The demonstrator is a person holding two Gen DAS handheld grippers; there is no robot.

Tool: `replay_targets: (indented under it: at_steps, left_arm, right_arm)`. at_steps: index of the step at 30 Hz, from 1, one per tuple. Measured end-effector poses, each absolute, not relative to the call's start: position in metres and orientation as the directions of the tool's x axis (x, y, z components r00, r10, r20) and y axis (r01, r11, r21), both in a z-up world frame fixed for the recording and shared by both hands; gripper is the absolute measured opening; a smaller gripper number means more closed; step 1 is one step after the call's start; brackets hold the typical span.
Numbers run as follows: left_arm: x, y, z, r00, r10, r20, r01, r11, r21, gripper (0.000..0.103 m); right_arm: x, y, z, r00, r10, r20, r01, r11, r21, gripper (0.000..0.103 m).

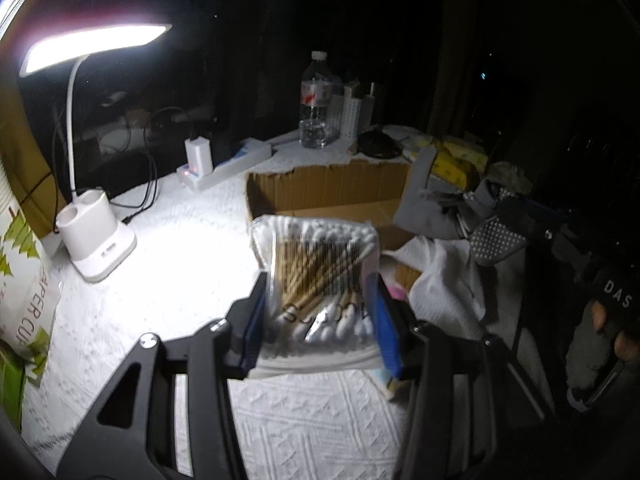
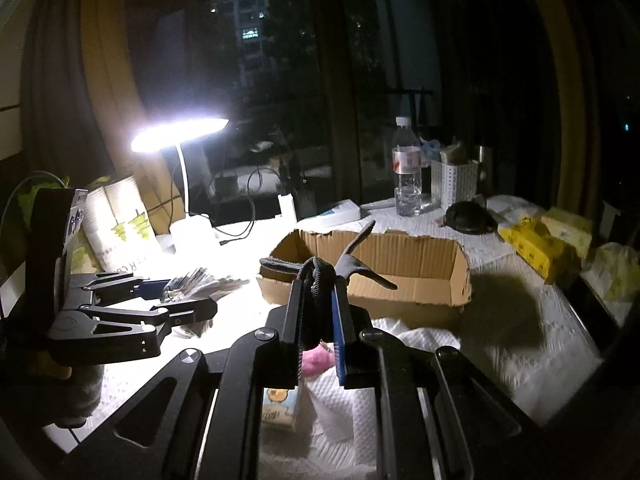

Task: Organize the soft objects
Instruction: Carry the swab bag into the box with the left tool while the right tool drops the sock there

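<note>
Between the pads of the left gripper (image 1: 318, 312) a packet of cotton swabs (image 1: 316, 276) is pinched above the white textured tablecloth (image 1: 168, 264). A dark glove (image 2: 320, 276) is clamped by the right gripper (image 2: 318, 332); beyond both, an open cardboard box (image 2: 400, 264) and lit desk lamp (image 2: 180, 132) are seen against dark windows.

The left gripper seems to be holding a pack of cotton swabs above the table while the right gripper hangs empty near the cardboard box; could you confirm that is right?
Not quite: the right gripper is not empty. The right wrist view shows its jaws shut on a dark glove in front of the cardboard box. The rest holds: the left gripper does grip the pack of cotton swabs above the table.
</note>
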State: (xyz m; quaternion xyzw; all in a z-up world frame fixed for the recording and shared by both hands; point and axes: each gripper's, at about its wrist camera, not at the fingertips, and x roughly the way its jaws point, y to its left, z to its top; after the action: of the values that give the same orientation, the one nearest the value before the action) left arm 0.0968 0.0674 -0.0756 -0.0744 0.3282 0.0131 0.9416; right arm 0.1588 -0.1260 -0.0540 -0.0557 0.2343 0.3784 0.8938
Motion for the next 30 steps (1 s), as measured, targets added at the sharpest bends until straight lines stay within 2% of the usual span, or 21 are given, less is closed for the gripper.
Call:
replay_targets:
  at_steps: [6,15,30]
  left_arm:
    - [0.113,0.069,-0.066,0.794,-0.032,-0.607,-0.059,0.99,-0.129,0.049]
    - [0.14,0.081,-0.059,0.809,-0.03,-0.588,-0.071,0.987,-0.147,0.049]
    - [0.208,0.101,-0.09,0.779,-0.004,-0.626,-0.137,0.975,-0.176,0.049]
  right_arm:
    - [0.178,-0.129,-0.052,0.586,0.668,-0.459,-0.703,0.701,0.122,0.013]
    - [0.203,-0.127,-0.048,0.617,0.648,-0.447,-0.69,0.718,0.089,0.013]
    - [0.25,-0.102,-0.058,0.621,0.633,-0.463,-0.695,0.717,0.047,0.013]
